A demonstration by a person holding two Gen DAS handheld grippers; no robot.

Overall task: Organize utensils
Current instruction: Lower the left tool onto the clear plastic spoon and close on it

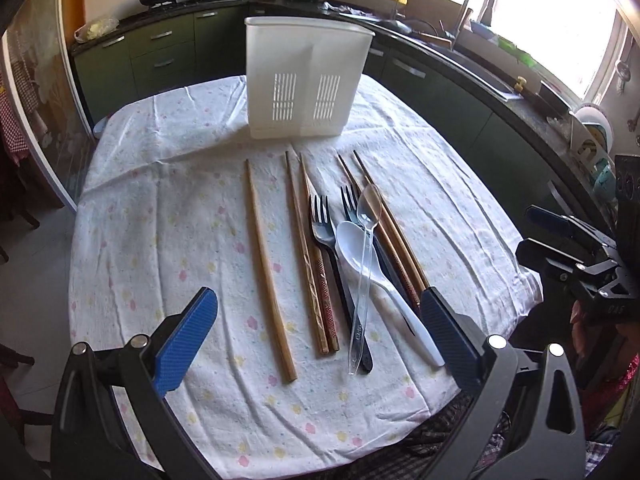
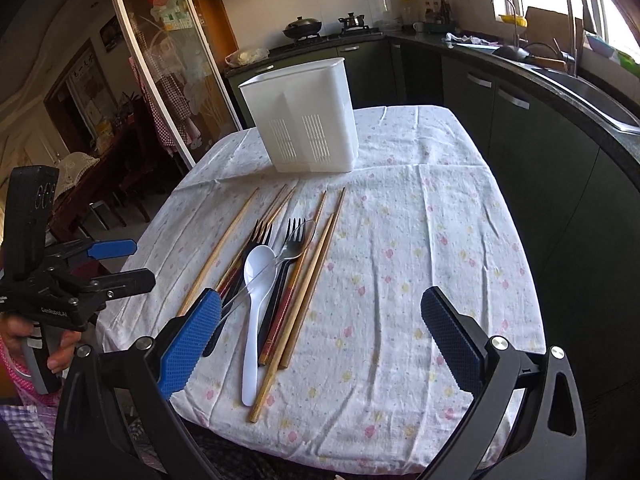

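Left wrist view: the left gripper (image 1: 320,328) hangs over the table's near edge, jaws wide apart and holding nothing. The right gripper (image 2: 320,336) is likewise spread and unladen. On the flowered tablecloth (image 1: 160,220), mid-table, lie chopsticks (image 1: 268,268), two dark forks (image 1: 322,220), a white spoon (image 1: 356,244) and a clear spoon (image 1: 366,248), seemingly resting across the white one. The white utensil holder (image 1: 304,76) stands upright near the far edge.

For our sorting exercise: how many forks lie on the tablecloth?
2. One black fork lies beside the patterned chopsticks; the second fork lies just right of it, its handle under the white spoon and clear spoon.
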